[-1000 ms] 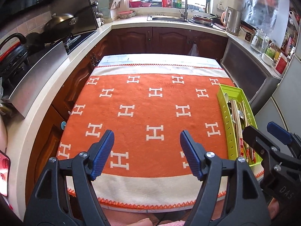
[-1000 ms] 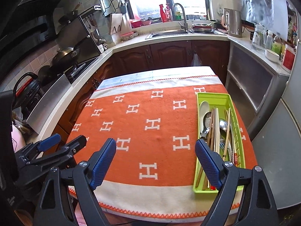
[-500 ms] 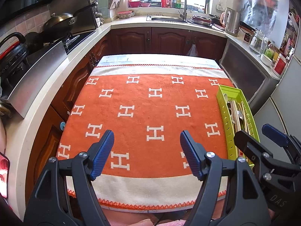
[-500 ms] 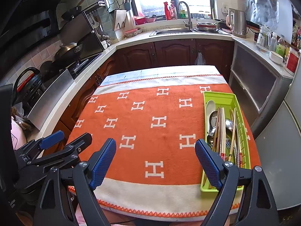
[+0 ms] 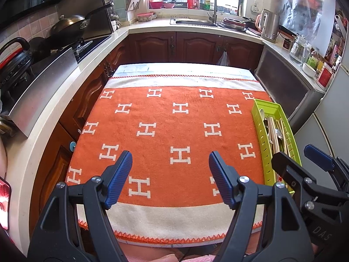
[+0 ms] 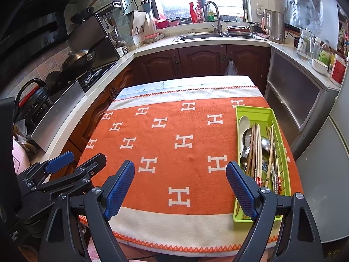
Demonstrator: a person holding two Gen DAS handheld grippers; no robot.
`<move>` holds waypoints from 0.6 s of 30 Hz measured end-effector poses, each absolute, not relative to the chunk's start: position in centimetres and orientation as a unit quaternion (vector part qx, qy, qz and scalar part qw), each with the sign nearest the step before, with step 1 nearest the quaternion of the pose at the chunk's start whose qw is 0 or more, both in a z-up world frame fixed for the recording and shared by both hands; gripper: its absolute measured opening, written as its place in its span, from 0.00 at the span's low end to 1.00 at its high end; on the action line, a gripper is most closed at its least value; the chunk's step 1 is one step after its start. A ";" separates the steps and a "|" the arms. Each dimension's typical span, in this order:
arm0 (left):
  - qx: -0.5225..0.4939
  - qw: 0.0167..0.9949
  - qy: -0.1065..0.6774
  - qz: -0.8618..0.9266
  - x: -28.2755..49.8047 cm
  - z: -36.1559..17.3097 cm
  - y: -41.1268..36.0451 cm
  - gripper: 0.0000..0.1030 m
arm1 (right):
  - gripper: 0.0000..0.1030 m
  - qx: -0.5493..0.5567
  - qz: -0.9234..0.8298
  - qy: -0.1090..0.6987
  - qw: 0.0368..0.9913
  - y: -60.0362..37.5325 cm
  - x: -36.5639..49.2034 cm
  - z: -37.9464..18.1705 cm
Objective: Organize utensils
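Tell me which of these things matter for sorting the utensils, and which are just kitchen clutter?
Part of the job:
green tray
chopsticks
spoons
right gripper
left gripper

Just lying about:
kettle
wok
orange cloth

Near end of green tray (image 6: 254,109) behind right tool (image 6: 180,186); utensil handles (image 6: 259,174) partly hidden.

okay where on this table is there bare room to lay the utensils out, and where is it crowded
The orange blanket is bare from its left edge across to the green tray, and from the far cream stripe to the near one. The crowded spot is the tray on the right edge, packed with spoons and chopsticks. Both the left gripper and right gripper hang open near the front edge.
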State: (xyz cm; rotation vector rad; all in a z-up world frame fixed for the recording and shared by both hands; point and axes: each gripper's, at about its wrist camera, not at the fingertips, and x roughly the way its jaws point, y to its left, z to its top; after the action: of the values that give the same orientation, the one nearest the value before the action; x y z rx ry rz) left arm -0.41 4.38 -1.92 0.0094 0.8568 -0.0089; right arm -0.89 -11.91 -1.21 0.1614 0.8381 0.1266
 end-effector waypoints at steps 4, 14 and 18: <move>0.003 0.909 0.416 -0.004 -0.4 -1.9 4.4 0.68 | 0.84 0.078 0.061 0.406 0.908 -12.0 -0.9 -1.3; 0.003 0.909 0.416 -0.005 -0.4 -1.9 4.4 0.68 | 0.84 0.078 0.061 0.406 0.909 -12.0 -0.9 -1.3; 0.001 0.909 0.416 -0.004 -0.5 -2.0 4.4 0.68 | 0.84 0.078 0.061 0.406 0.909 -12.0 -0.9 -1.3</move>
State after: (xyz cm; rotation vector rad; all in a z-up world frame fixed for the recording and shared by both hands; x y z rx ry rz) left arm -0.48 4.39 -2.03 0.0022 0.8591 -0.0088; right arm -0.93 -11.95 -1.31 0.1615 0.8369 0.1251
